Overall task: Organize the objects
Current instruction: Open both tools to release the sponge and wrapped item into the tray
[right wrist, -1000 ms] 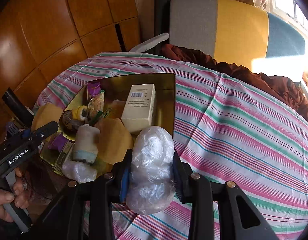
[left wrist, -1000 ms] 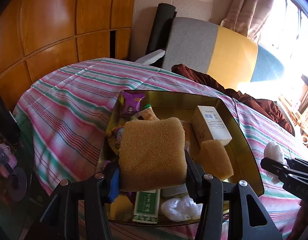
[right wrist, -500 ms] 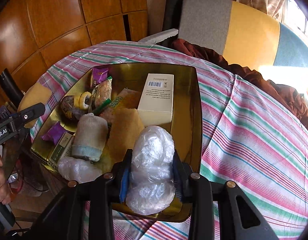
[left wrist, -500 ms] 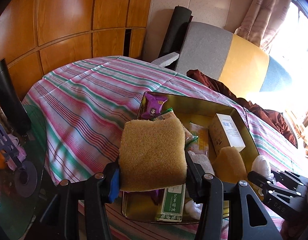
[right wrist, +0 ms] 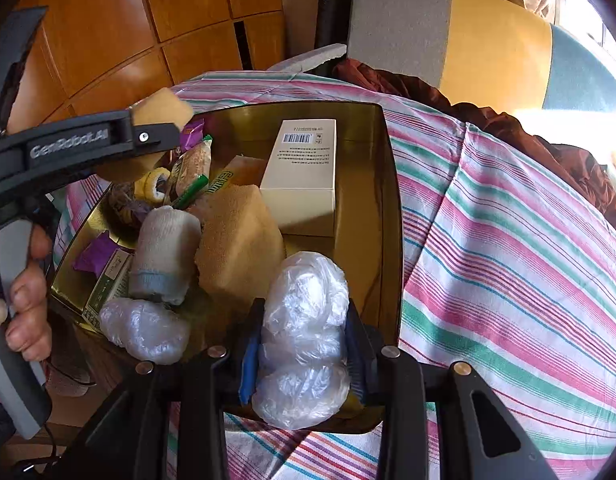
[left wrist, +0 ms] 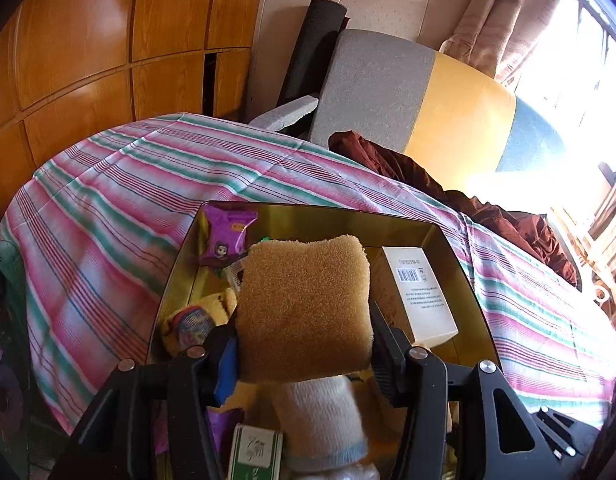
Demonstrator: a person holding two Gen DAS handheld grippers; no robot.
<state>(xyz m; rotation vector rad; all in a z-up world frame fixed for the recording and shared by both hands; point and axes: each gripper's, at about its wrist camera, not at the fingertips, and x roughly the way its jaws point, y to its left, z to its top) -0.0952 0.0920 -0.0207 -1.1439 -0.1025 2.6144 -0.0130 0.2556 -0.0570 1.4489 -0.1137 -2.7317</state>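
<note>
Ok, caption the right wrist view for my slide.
Right gripper holds a plastic bag bundle over the cluttered gold tin.

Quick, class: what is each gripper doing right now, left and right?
Left gripper: shut on the sponge.
Right gripper: shut on the clear plastic bag bundle.

The tin's point(right wrist: 392, 208) right side lies bare beside the white box point(right wrist: 300, 176); clutter fills its left.
</note>
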